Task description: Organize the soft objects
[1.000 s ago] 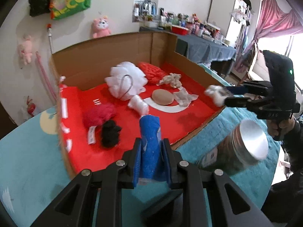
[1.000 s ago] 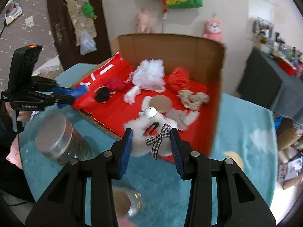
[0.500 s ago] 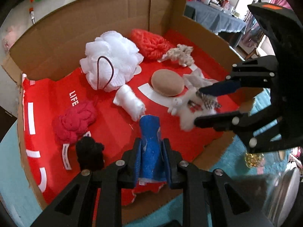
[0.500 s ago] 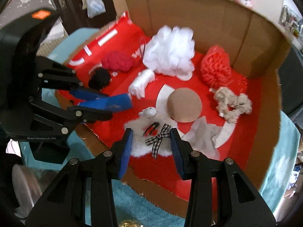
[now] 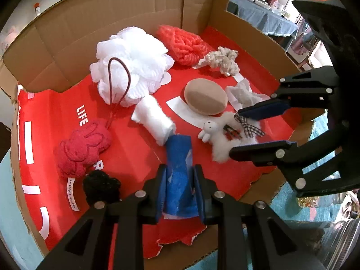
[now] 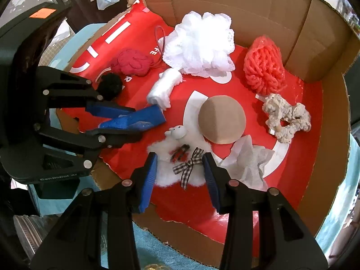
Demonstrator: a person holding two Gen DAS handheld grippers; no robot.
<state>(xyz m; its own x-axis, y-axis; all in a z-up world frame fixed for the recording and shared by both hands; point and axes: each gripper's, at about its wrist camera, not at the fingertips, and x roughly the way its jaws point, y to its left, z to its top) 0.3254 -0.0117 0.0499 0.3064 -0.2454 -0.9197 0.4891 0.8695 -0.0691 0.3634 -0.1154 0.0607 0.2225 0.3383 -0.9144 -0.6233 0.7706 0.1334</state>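
Both grippers have come down over the box's (image 6: 315, 51) near edge: the left gripper (image 5: 180, 190), jaws opening, releases the blue cloth (image 5: 180, 157), while the right gripper (image 6: 180, 176) clasps the white plush (image 6: 180, 157), both about to join the sorted items.

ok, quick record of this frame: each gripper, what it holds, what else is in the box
left gripper: jaws opening, blue cloth between them
right gripper: shut on fluffy white toy, low over the box floor
box: cardboard, red liner
also in box: white pouf, coral yarn, red yarn, black pom, tan pad, cream scrunchie, white roll, tissue
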